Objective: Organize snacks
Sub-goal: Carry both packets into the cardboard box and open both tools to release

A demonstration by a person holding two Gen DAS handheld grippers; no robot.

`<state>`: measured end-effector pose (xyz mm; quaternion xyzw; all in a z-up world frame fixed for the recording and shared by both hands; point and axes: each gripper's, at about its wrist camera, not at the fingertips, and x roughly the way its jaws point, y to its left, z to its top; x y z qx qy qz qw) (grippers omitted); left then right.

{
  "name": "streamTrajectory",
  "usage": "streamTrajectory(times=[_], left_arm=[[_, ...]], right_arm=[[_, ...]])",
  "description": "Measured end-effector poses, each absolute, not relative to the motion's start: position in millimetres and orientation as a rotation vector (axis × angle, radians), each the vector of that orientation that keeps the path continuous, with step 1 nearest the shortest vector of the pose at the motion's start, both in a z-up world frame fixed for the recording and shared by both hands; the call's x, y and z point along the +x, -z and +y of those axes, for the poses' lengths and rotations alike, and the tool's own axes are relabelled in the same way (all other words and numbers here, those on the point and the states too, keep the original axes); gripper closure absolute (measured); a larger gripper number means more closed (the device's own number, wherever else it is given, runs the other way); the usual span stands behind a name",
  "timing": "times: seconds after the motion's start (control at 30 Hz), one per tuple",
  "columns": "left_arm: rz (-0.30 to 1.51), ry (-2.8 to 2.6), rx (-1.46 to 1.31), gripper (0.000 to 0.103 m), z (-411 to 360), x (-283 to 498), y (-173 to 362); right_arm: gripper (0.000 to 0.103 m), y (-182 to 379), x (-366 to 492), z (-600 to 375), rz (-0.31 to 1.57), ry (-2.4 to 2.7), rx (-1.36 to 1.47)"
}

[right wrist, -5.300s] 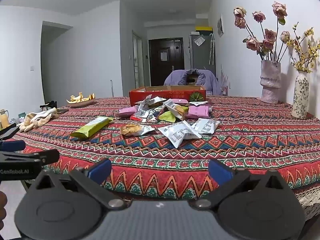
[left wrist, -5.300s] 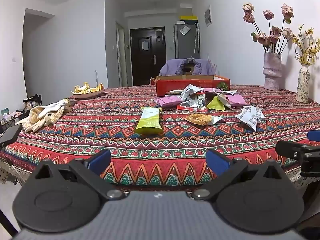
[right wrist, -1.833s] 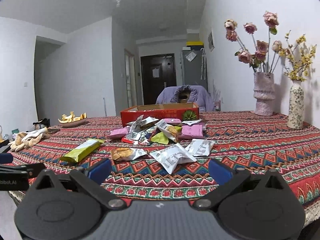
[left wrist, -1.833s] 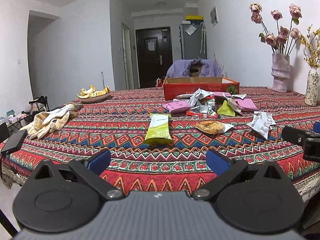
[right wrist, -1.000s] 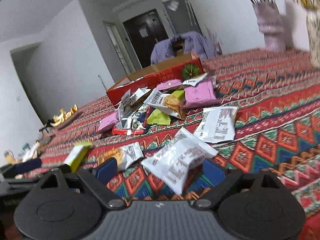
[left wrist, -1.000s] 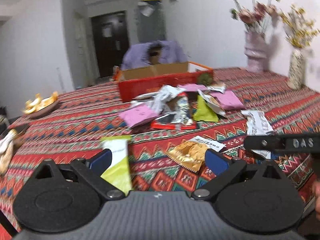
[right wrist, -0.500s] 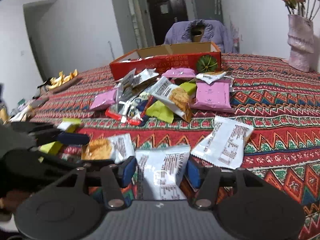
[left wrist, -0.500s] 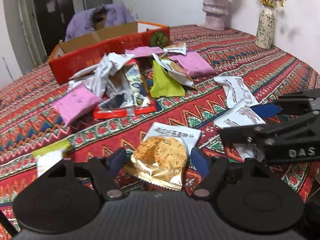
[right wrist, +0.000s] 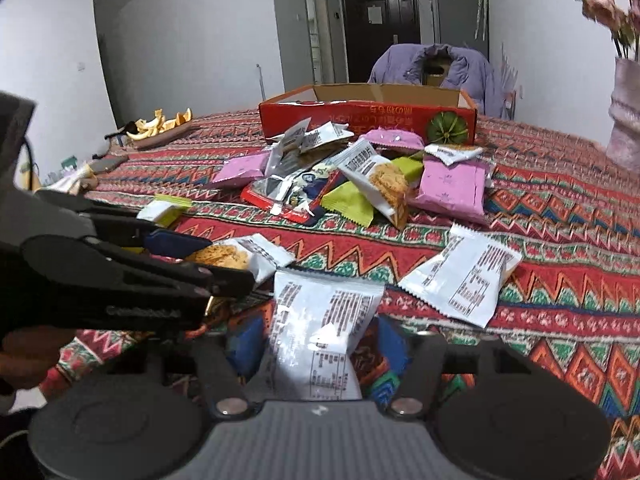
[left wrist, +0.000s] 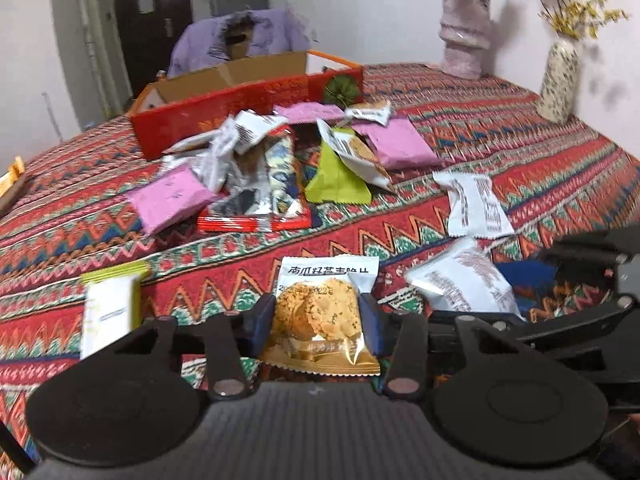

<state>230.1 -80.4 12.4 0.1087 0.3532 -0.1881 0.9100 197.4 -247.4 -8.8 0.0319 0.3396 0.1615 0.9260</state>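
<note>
1. Since the frame half a second earlier, both tools have been narrowed around their packets, and the left tool [left wrist: 316, 322] has been brought closer over the cookie packet [left wrist: 320, 312].
2. The left tool's jaws are closing; the cookie packet lies between the blue pads [left wrist: 260, 318], which are seen right at its edges, though a firm press cannot be told.
3. The cookie packet is seen lying on the desk [left wrist: 540, 152], near its front edge, with its gold end toward the camera.
4. The right tool [right wrist: 316, 346] is closing too; a white packet [right wrist: 320, 328] is seen between its pads [right wrist: 246, 346], with some gap still visible on both sides.
5. The white packet is tilted, its far end raised toward the pile.
6. A second white packet [right wrist: 466, 276] lies flat just right of it, printed side up.
7. A green-and-white bar [left wrist: 110, 304] lies left of the cookie packet, apart from it.
8. Farther back, a pile of snacks [left wrist: 272, 168] is heaped in front of a red box [left wrist: 240, 108]; pink, green and silver packets overlap there.
9. The box stands open at the top.
10. Two vases [left wrist: 466, 46] stand at the far right of the desk, by the wall.
11. In the right wrist view, the left tool is seen at the left, with part of a hand [right wrist: 28, 354] under it.
</note>
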Motion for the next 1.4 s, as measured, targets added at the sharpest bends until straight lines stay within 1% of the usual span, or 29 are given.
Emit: streamTrajectory(times=[0.1,0.27,0.43,0.6,0.7,0.77,0.87,1.0,1.1,1.17,1.27,1.4], left_arm=[[0.697,0.347,0.207,0.057,-76,220,-23],[0.649,0.323,0.174,0.057,-68,213,-45],[0.626,0.314,0.117,0.057,-59,237,-74],[0.592,0.322,0.043,0.057,-46,289,-126],[0.551,0.302,0.048,0.057,-43,329,-153],[0.530,0.255,0.069,0.057,-43,356,-163],[0.554,0.229,0.050,0.057,-42,401,-174],[0.584,0.191,0.048,0.057,-46,471,-182],[0.625,0.164,0.048,0.057,-50,526,-174],[0.659,0.177,0.062,0.057,-53,561,-158],[0.746,0.151,0.064,0.057,-57,617,-124],[0.808,0.108,0.046,0.057,-59,675,-91]], right_arm=[[0.063,5,194,-252,0.670,-0.330,0.055],[0.063,-14,200,-268,0.608,-0.329,0.104],[0.063,-51,224,-283,0.551,-0.348,0.128],[0.063,-104,263,-297,0.491,-0.405,0.115],[0.063,-139,295,-308,0.475,-0.448,0.145],[0.063,-162,319,-316,0.472,-0.482,0.192],[0.063,-190,359,-322,0.485,-0.515,0.220],[0.064,-210,439,-330,0.555,-0.476,0.231],[0.063,-209,502,-331,0.617,-0.409,0.189],[0.063,-194,547,-329,0.673,-0.367,0.164],[0.063,-155,611,-323,0.774,-0.282,0.160],[0.063,-108,671,-315,0.869,-0.224,0.124]])
